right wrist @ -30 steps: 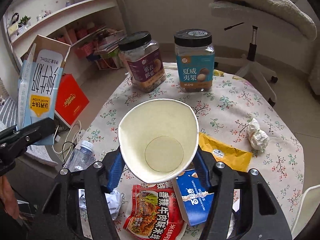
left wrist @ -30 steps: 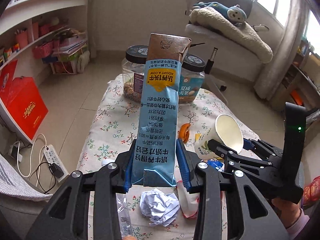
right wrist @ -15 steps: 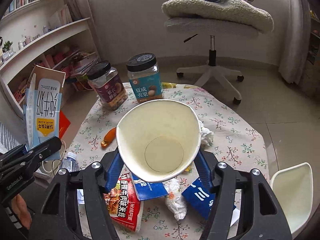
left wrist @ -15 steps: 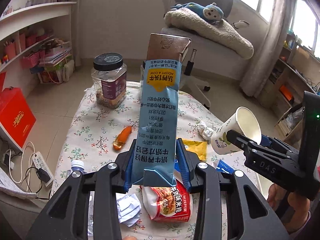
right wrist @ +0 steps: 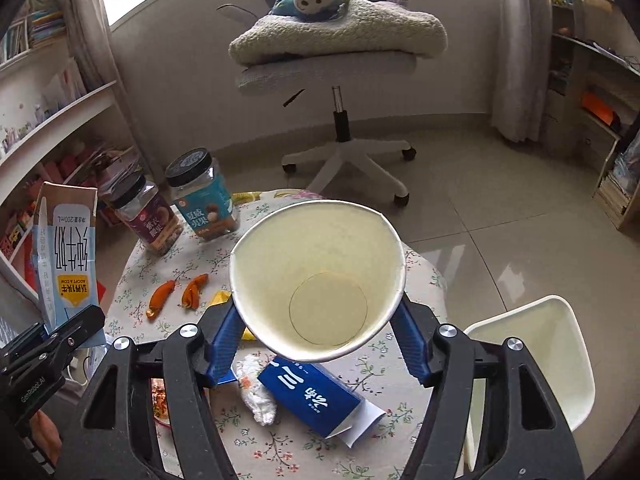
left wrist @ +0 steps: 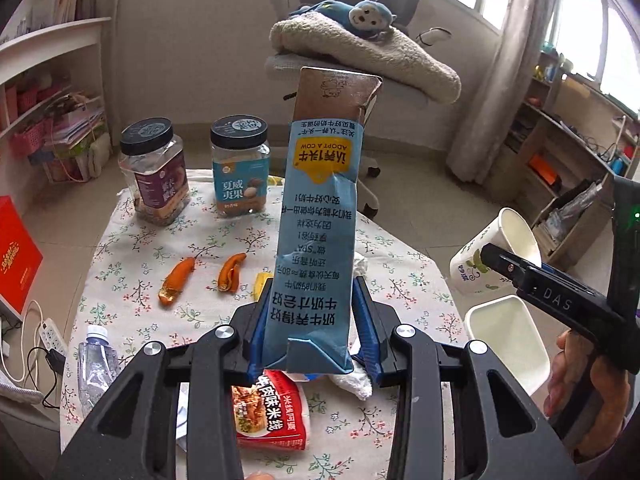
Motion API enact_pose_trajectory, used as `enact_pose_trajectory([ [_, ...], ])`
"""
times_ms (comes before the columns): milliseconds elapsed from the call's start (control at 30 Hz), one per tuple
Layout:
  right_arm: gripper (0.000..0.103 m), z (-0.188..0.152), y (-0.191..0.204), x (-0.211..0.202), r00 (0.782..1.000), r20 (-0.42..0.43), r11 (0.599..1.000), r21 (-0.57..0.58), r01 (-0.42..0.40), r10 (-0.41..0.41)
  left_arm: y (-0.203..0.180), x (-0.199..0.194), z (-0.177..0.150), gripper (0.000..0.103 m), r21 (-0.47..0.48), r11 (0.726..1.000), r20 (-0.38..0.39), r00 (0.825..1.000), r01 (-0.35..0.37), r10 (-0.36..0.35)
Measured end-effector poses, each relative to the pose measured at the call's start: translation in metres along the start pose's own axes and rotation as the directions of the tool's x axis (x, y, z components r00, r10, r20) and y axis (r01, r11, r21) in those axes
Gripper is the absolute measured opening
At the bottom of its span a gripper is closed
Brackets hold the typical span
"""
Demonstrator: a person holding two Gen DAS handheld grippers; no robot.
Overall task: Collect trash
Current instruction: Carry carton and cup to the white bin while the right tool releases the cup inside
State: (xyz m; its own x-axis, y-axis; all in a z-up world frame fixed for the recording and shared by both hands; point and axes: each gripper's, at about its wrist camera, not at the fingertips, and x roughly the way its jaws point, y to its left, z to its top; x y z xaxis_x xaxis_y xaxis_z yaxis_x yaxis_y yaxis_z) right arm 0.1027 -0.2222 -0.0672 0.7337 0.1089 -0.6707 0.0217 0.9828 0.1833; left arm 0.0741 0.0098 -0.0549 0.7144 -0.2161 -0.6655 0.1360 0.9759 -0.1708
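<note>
Two grippers were loaded above the table (left wrist: 132, 264): left gripper (left wrist: 310, 332) clamped the blue milk carton (left wrist: 320, 240) upright; right gripper (right wrist: 316, 332) cradled the paper cup (right wrist: 316, 276), jaws opening.

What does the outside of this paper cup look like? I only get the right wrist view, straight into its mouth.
Observer: In the left wrist view the paper cup is white with a green leafy print. It sits between the right tool jaws, which are opening.
Operator: How is the carton on my left held?
Observer: The left tool has its blue pads pressed on both sides of the milk carton, near its folded end.
Operator: Anything I'm missing on the table?
Observer: A clear plastic bottle lies near the table edge, beside the left tool.
</note>
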Motion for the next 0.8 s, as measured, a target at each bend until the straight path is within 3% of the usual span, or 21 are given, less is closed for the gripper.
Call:
enact_pose_trajectory([
  [200,0.065,-0.003,-0.054,-0.012,0.993,-0.007,0.989,0.090,0.120,-0.120,-0.032,0.001,0.000,0.038,0.032,0.998,0.003,0.999,0.046,-0.046],
  [333,0.065,-0.010,-0.094,-0.013,0.973,-0.055,0.961,0.156,0.229,-0.223,-0.058,0.003,-0.003,0.038,0.071,0.994,-0.002,0.997,0.080,-0.080],
  [533,0.065,-0.019,-0.148,-0.018,0.954,-0.129,0.918,0.264,0.297,-0.271,-0.100,0.016,-0.006,0.038,0.117,0.986,-0.011,0.993,0.117,-0.117],
  [633,0.075,-0.020,-0.171,-0.030,0.957,-0.131,0.898,0.333,0.287,-0.258,-0.126,0.027,-0.010,0.038,0.126,0.979,-0.051,0.987,0.158,-0.153],
  [700,0.089,-0.021,-0.187,-0.040,0.956,-0.120,0.875,0.385,0.292,-0.267,-0.145,0.034,-0.012,0.038,0.118,0.974,-0.076,0.979,0.195,-0.187],
  [800,0.091,-0.022,-0.212,-0.054,0.950,-0.105,0.837,0.452,0.308,-0.293,-0.176,0.045,-0.015,0.038,0.109,0.962,-0.113,0.965,0.250,-0.238],
])
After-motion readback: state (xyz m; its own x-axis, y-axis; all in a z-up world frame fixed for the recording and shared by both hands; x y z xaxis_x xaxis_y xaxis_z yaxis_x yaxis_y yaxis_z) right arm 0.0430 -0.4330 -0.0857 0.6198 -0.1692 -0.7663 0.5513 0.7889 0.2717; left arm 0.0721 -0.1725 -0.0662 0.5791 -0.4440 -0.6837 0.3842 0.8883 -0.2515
